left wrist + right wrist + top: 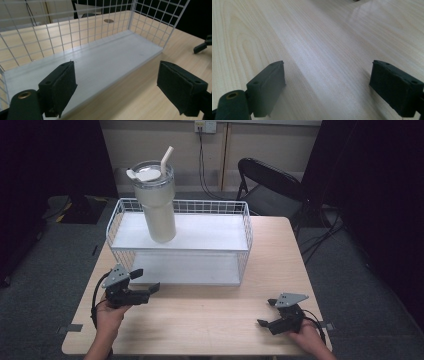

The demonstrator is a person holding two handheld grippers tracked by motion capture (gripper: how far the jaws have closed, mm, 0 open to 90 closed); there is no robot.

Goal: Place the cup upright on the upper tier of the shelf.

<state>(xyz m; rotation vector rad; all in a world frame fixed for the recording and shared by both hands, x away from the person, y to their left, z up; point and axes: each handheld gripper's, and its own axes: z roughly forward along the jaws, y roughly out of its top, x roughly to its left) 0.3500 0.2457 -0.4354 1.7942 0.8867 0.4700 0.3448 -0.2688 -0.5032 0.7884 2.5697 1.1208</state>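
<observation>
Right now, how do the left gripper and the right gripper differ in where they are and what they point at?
The left gripper sits close to the white wire rack, aimed at its lower shelf; the right gripper is farther from the rack, toward the table's near right corner. The left gripper faces rightward toward the rack's front; the right gripper faces left over bare table. Both are open, holding nothing.

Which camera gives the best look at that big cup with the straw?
The high view: the tumbler stands whole on the wire rack's top shelf, lid and straw visible. The left gripper view looks into the rack's lower shelf; the right gripper view faces the table.
</observation>
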